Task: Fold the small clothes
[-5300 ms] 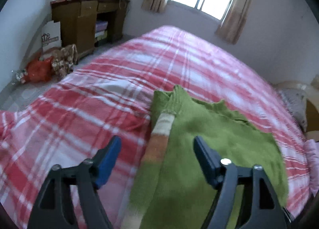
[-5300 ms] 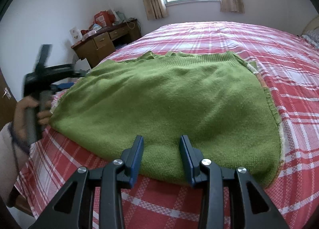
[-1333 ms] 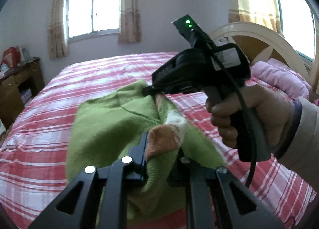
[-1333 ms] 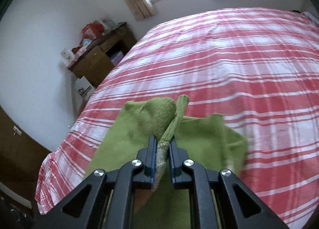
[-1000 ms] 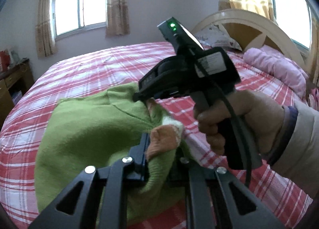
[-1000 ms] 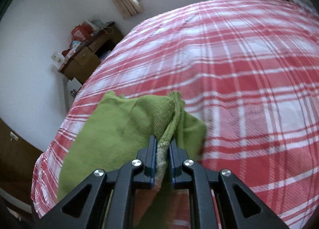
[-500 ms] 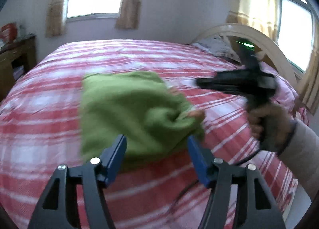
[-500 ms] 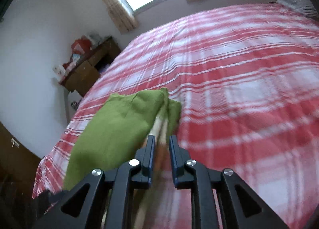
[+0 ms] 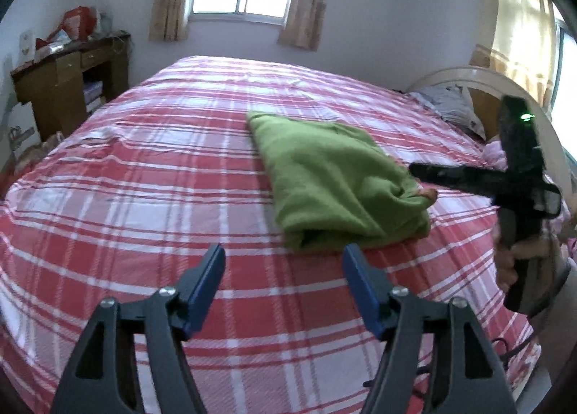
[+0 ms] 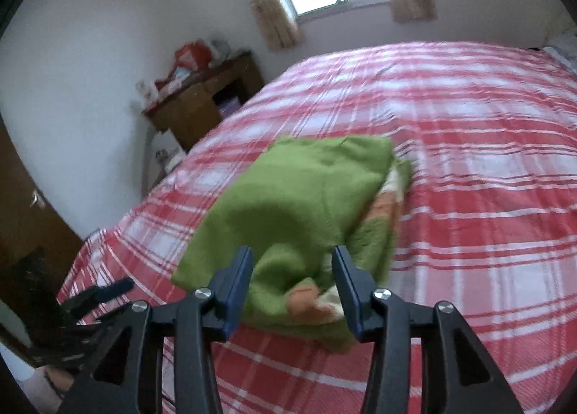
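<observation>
- Left hand-held gripper (image 9: 283,282): black plastic arms, blue flat pads (image 9: 205,286), silver screws at the joints.
- Right hand-held gripper (image 10: 292,286): same black frame, blue pads (image 10: 236,291), silver screws.
- From the left wrist view, its black body carries a green light and a black cable, gripped by a bare-skinned hand (image 9: 519,259).

Green sweater (image 9: 335,183) with orange and cream bits at its edge. Bedspread (image 9: 144,197) red, pink and white plaid. Grippers black with blue pads (image 9: 202,291); brown desk (image 9: 68,89).

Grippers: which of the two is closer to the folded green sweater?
The right gripper: its open fingers flank the green sweater. The left gripper hangs short of it.
</observation>
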Demonstrator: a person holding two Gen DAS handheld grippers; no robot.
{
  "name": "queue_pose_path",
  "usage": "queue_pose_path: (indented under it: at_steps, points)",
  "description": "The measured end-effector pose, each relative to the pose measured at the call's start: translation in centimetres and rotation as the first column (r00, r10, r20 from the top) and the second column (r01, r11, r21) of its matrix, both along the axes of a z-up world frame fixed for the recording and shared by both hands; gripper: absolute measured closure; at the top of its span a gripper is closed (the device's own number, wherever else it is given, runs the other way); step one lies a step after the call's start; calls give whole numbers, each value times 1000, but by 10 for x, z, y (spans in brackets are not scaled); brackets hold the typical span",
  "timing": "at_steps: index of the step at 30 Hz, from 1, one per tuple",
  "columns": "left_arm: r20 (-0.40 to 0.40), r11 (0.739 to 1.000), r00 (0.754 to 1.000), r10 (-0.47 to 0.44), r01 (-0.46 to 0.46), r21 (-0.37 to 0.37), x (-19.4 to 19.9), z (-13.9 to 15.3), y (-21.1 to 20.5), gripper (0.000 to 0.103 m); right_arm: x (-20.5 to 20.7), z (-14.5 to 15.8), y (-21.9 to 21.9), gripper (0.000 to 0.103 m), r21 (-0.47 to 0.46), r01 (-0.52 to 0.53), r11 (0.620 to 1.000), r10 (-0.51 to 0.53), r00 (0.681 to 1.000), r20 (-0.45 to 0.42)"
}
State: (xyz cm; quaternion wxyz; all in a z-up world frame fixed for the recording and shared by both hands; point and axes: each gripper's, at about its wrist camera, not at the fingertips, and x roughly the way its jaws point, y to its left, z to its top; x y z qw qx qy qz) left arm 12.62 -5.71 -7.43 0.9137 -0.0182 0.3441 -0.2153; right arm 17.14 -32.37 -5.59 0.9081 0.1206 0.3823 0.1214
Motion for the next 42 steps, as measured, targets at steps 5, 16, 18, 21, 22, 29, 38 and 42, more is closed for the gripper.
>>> queue_pose_path:
  at_steps: [5, 16, 18, 21, 22, 29, 38, 42]
  points:
    - [0, 999, 999, 37, -37, 6, 2, -3, 19, 29, 3, -34, 15, 56, -42, -12, 999, 8, 996, -94]
    - [-44, 997, 997, 61, -63, -35, 11, -10, 31, 29, -28, -10, -21, 98, 10, 50, 999, -50, 998, -44]
    - [-53, 997, 997, 62, -64, -38, 14, -12, 32, 29, -36, -5, -31, 98, 30, 86, 996, -85, 996, -17]
    - [-57, 997, 996, 63, -65, -30, 16, -14, 29, 29, -36, -28, -27, 98, -32, 86, 996, -89, 993, -81]
    - [-58, 998, 996, 62, -64, -28, 17, -15, 28, 29, -34, -37, -24, 98, -49, 86, 995, -90, 991, -102]
    - [-39, 998, 998, 56, -56, 0, 23, -11, 21, 29, -44, -38, -34, 93, 11, 122, 993, -120, 990, -80]
    - [-29, 997, 998, 59, -60, -38, 52, -5, -2, 29, -49, 24, -26, 92, -69, 178, 982, -169, 978, 121]
    - [-29, 998, 998, 53, -53, -22, 61, -9, -24, 29, -9, 23, 8, 92, -135, 118, 984, -100, 986, 134]
